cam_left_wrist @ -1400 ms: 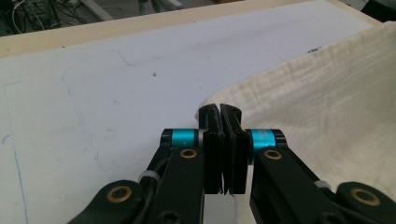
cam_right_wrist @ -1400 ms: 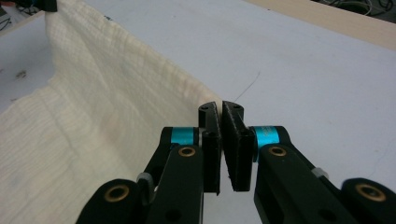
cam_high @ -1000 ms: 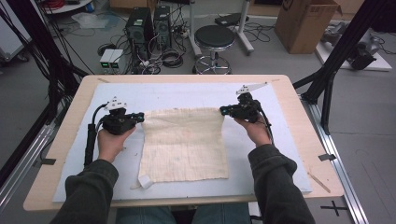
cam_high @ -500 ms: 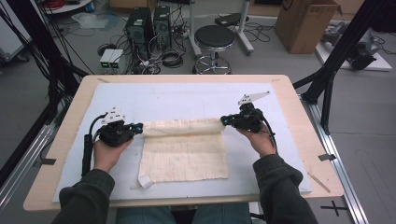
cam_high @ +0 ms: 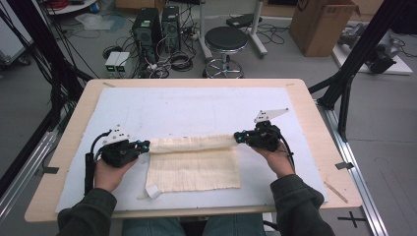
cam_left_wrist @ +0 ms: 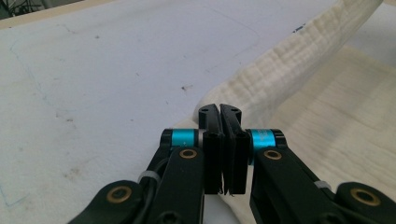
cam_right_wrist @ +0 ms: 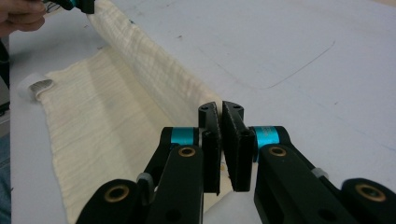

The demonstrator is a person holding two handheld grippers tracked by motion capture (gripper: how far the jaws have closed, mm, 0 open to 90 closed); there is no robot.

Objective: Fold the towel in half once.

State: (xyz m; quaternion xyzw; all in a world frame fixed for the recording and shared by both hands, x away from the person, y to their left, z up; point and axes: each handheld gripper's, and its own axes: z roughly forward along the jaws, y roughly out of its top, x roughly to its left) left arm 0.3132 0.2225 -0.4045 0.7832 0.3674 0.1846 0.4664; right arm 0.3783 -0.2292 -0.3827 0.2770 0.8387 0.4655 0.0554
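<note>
Cloth is gripped at its folded edge's two corners by left gripper and right gripper, both clenched, above the white mat.

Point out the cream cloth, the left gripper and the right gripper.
cream cloth (cam_high: 196,169), high view, on its flat lower layer.
left gripper (cam_high: 146,145), high view, at its jaw tips on the cloth's corner.
right gripper (cam_high: 238,137), high view, at its jaw tips.

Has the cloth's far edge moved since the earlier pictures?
Yes. The cloth's far edge has come toward the person, away from the table's far rim, folding over.
</note>
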